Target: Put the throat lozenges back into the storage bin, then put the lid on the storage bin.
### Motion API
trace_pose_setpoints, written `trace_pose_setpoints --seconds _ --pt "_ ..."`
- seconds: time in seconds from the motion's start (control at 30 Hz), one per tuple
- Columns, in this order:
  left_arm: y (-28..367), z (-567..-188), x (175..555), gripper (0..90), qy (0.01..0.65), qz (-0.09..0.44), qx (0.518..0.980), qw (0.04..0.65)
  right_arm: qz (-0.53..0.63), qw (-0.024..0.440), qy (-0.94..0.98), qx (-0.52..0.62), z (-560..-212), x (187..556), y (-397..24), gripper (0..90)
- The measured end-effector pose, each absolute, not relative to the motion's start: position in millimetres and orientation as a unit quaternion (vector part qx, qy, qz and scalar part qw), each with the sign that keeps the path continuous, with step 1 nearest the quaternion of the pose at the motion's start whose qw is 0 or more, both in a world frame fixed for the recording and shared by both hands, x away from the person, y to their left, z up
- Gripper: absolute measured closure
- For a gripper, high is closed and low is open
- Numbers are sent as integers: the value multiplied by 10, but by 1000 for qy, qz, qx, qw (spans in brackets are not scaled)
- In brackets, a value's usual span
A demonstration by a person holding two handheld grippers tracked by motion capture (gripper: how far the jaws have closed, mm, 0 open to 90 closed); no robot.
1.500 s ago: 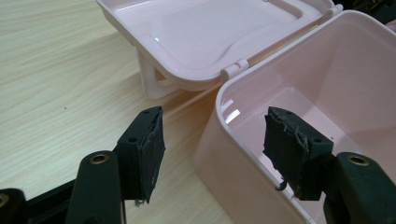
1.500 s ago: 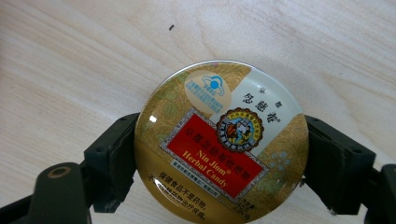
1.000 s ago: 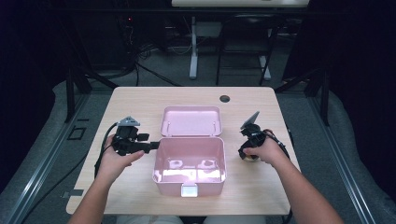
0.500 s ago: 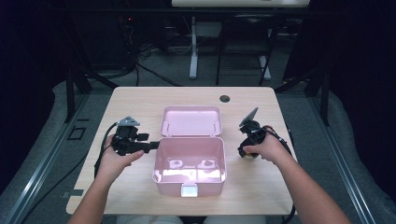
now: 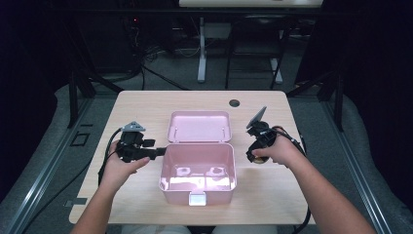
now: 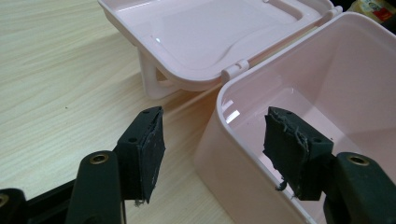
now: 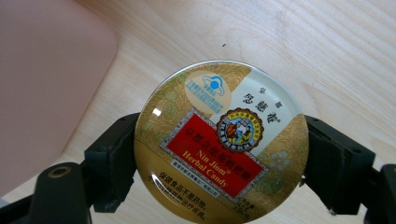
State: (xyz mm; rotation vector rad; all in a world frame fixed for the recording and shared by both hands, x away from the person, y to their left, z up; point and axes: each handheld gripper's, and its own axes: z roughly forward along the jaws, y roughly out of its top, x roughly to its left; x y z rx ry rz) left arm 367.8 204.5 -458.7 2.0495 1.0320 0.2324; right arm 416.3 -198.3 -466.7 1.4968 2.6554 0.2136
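A round candy tin (image 7: pixel 219 142) sits clamped between the two jaws of the right gripper (image 7: pixel 219 163), one jaw pressed to each side of its rim. The right gripper view gives the lid in full: gold with a white upper part, a red panel reading "Nin Jiom Herbal Candy", Chinese characters above and below it, and a small round picture emblem. From the high view the tin (image 5: pixel 259 160) is only a sliver under the person's right hand (image 5: pixel 277 150), near the right edge of the table (image 5: pixel 146 105), just beside the pink box (image 5: pixel 197 173). None of the writing can be read there.

The box stands open in the middle of the table toward its near edge, its lid (image 5: pixel 198 126) folded back flat behind it. The left gripper (image 5: pixel 146 152) is at the box's left wall. The left gripper view shows this gripper's jaws parted, astride the box's rim (image 6: pixel 243 93), one outside the wall and one over the inside, holding nothing.
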Motion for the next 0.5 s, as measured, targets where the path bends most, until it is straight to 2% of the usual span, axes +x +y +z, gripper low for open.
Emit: trace_pose_setpoints --seconds 0.5 --pt "2047 -4583 3670 379 408 93 812 407 78 35 879 468 -4313 4112 -1867 197"
